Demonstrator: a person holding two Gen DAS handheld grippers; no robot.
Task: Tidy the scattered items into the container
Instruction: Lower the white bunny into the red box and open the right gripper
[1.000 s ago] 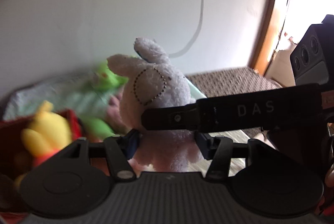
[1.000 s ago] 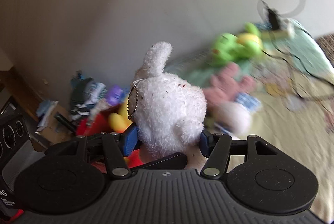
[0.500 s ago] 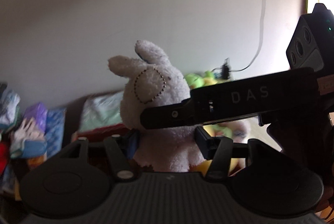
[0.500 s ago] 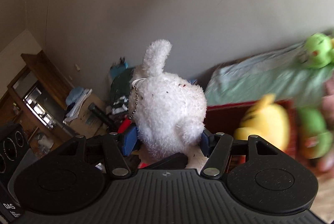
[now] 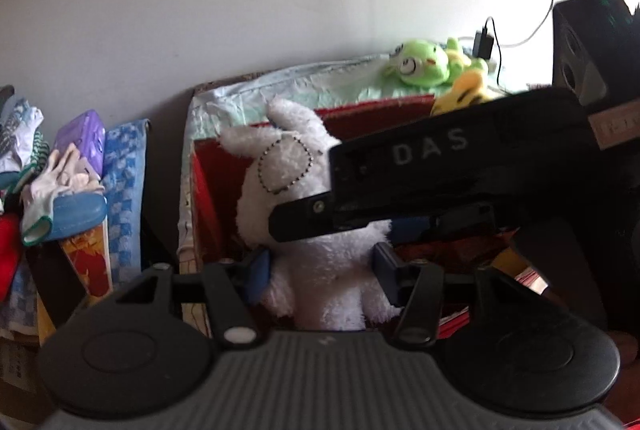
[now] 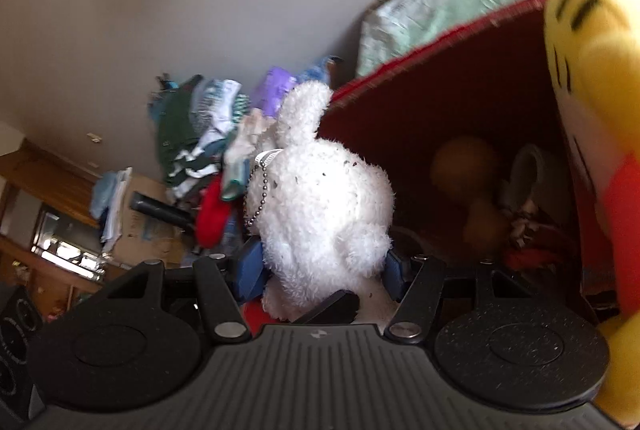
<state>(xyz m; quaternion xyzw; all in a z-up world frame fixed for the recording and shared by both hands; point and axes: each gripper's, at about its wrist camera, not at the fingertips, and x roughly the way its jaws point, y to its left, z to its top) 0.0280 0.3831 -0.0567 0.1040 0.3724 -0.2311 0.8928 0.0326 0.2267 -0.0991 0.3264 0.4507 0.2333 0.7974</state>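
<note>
Pale wall at the back, bed with a mint-green cover [image 5: 304, 85] against it, heap of clothes [image 5: 60, 165] piled off to the left. Right up against the bed: one red box [image 5: 208, 189], open at the top, dark inside. Down in it, seen from the right wrist: one yellow striped plush [image 6: 580, 69] propped upright against the right-hand wall, one brown rounded thing [image 6: 464, 165] and one pale ring-shaped thing [image 6: 532, 169] on the bottom, both too blurred to name, plus some red clutter. Out on the bed cover beyond the box: one green plush [image 5: 420, 63], lying on its side, next to a black charger [image 5: 482, 39] with its cable. Three plush toys in all, and now the third, the white bunny plush [image 5: 288, 185], held over the box opening, toward its left wall. Upright, long axis vertical, two ears pointing up and leaning slightly left in the left-wrist view, one bead chain [image 5: 284, 165] looped across the head. Gripped from two sides: left gripper [image 5: 320, 266] with blue pads pressed into the lower body, jaws just closing a touch tighter on the fur; right gripper [image 6: 322, 270] likewise clamped on the body from the opposite side, jaws wide around it, pads sunk in the fluff.
</note>
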